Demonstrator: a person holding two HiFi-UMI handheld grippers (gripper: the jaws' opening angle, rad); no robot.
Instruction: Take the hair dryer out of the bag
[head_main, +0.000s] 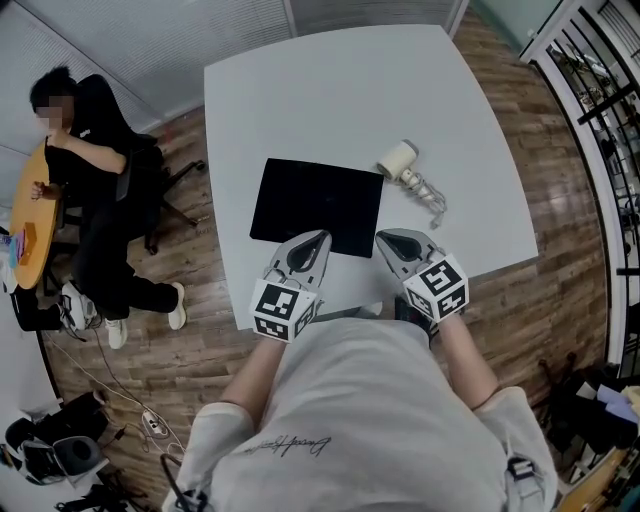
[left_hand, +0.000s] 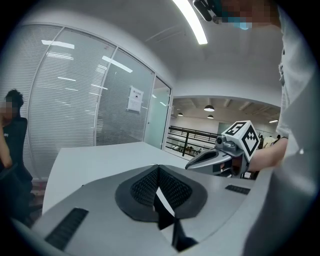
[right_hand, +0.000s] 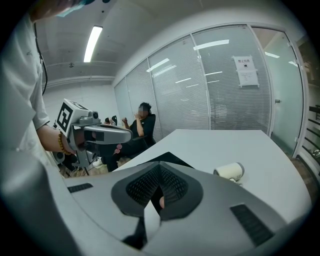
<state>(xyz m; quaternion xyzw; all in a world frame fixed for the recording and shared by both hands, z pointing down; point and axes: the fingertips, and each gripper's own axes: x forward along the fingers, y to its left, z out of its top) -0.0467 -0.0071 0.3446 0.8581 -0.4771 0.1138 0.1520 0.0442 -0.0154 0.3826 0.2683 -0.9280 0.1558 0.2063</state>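
While the grey left gripper (head_main: 318, 238) and the grey right gripper (head_main: 385, 238) are held side by side above the near edge of the white square table (head_main: 350, 90), each has its jaws pressed together on nothing. The cream plastic hair dryer (head_main: 398, 160) lies on the tabletop just beside the far right corner of the flat black fabric bag (head_main: 317, 206) (outside it, clear of both grippers), its pale cord (head_main: 430, 198) trailing toward the right gripper. A seated person in black clothes (head_main: 95, 170) is off the table's left side.
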